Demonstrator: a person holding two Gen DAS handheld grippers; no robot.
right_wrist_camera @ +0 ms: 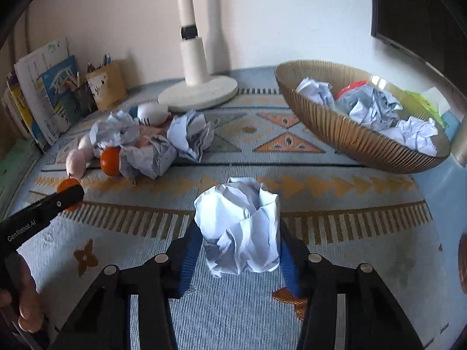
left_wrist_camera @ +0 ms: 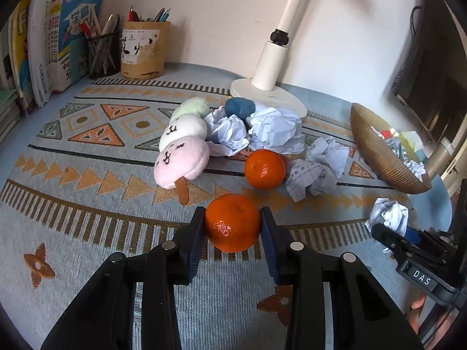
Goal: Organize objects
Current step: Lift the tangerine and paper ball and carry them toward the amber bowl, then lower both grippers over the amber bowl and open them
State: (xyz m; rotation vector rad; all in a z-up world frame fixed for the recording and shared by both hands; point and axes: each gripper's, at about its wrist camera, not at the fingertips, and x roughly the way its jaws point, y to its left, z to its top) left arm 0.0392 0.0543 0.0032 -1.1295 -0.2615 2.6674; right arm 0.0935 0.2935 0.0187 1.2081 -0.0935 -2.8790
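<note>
My left gripper [left_wrist_camera: 232, 217] is shut on an orange tangerine [left_wrist_camera: 232, 222] just above the patterned mat. A second tangerine [left_wrist_camera: 265, 169] lies beyond it, beside crumpled papers [left_wrist_camera: 262, 129] and a three-ball plush skewer [left_wrist_camera: 182, 151]. My right gripper [right_wrist_camera: 238, 233] is shut on a crumpled white paper ball [right_wrist_camera: 239, 224]. The gold ribbed bowl [right_wrist_camera: 344, 134] at the right holds several paper balls. The left gripper with its tangerine [right_wrist_camera: 68, 188] shows at the left of the right wrist view.
A white lamp base [left_wrist_camera: 268, 96] stands at the back. Pen holders [left_wrist_camera: 141, 49] and books [left_wrist_camera: 46, 52] line the back left wall. A blue plush ball [left_wrist_camera: 239, 107] sits on the paper pile. A dark monitor [left_wrist_camera: 423, 67] is at the right.
</note>
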